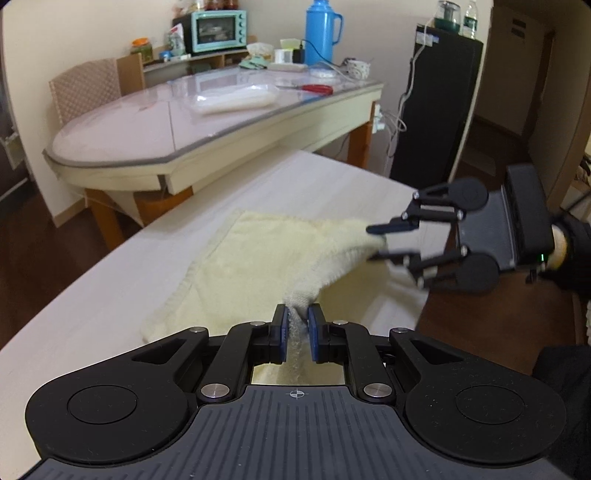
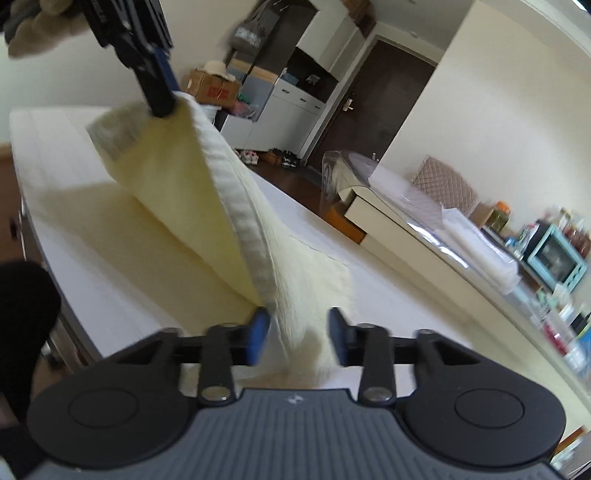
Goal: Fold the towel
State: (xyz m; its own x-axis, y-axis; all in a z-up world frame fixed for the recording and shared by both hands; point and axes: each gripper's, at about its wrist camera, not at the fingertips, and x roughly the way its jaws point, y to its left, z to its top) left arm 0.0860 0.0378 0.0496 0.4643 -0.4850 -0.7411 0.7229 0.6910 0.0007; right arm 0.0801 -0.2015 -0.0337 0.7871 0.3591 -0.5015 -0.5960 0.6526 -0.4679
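the white table (image 1: 92,302) is holding the yellow towel (image 1: 258,254), part lying flat and part being lifted up. the left gripper (image 1: 297,320) is pinching one corner tight. the right gripper (image 2: 298,325) is standing wide apart, with another corner sitting loose between its fingers (image 2: 258,332).

The towel (image 1: 255,254) lies on the near table (image 1: 92,306), one edge lifted between the left gripper (image 1: 297,325) and the right gripper (image 1: 380,242). Behind stands another table (image 1: 147,147) (a thermos (image 1: 321,31) on its far side).
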